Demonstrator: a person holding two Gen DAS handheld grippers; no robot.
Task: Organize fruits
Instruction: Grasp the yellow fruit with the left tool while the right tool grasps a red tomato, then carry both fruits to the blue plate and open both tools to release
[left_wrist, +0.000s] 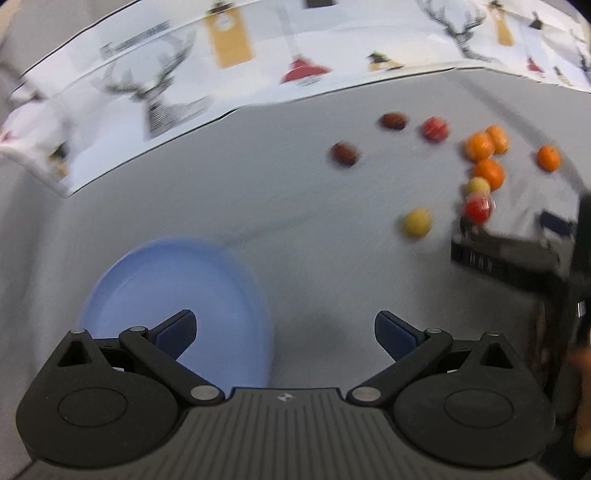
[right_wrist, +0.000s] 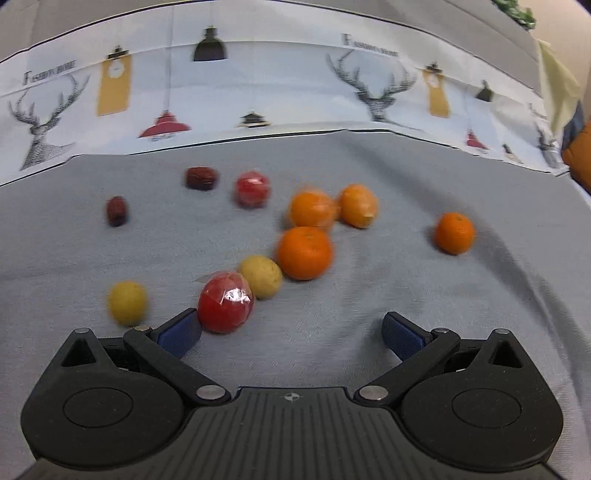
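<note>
On the far left lies a blue plate (left_wrist: 177, 295) on the grey cloth (left_wrist: 314, 229), partly under the left gripper (left_wrist: 284, 332), whose jaws stand wide apart with nothing between them. To the right of the plate, well apart from it, the fruits are scattered on the cloth.

In the right wrist view, from the left: a dark date (right_wrist: 117, 210), a yellow fruit (right_wrist: 127, 302), a second date (right_wrist: 200, 178), a wrapped red fruit (right_wrist: 226, 302) just beside the left finger (right_wrist: 179, 334) of the right gripper (right_wrist: 291, 334), another red fruit (right_wrist: 252, 188) farther back, a second yellow fruit (right_wrist: 260, 277) touching the near red one, three oranges (right_wrist: 304, 253) clustered close together, and a lone orange (right_wrist: 454, 232) to the right. The right gripper's jaws are spread wide and hold nothing. A printed cloth (right_wrist: 258, 85) with deer heads and lamps runs along the back.
</note>
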